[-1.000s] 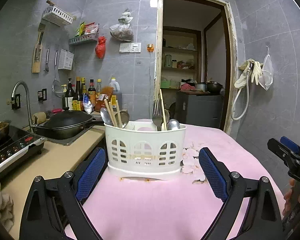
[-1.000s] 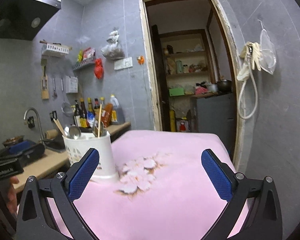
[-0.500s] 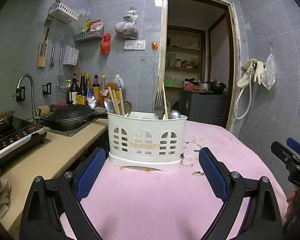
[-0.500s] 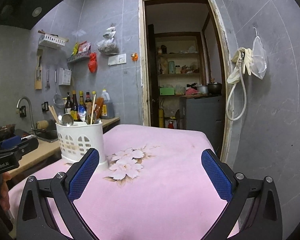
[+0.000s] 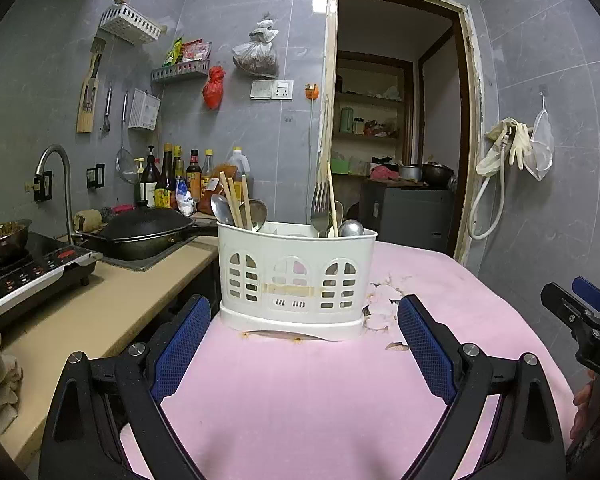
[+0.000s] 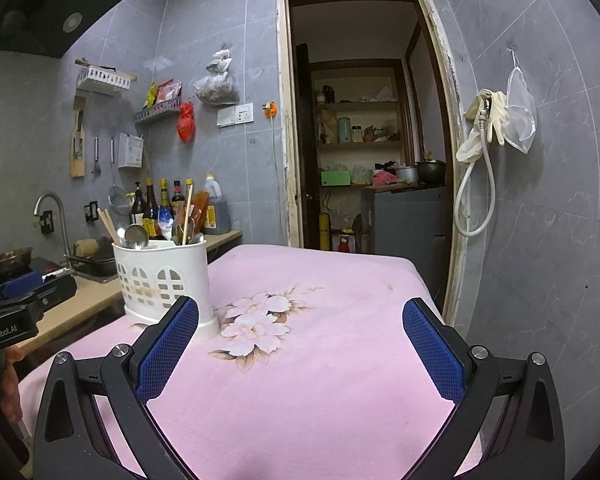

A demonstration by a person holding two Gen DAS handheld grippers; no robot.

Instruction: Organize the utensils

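— In the left wrist view, what are you facing?

— I'm aiming my left hand-held gripper [image 5: 300, 350] at the white utensil caddy [image 5: 296, 276] in mid-frame on the pink tabletop [image 5: 300, 400]. Spoons, chopsticks [image 5: 234, 204] and a fork [image 5: 321, 208] are standing handle-down in it, probably sorted by compartment. The jaws are standing wide apart, holding nothing.

— And the right wrist view?

— The caddy is sitting at left of centre. My right hand-held gripper [image 6: 300, 354] is hovering over bare cloth, likewise spread and gripping nothing.
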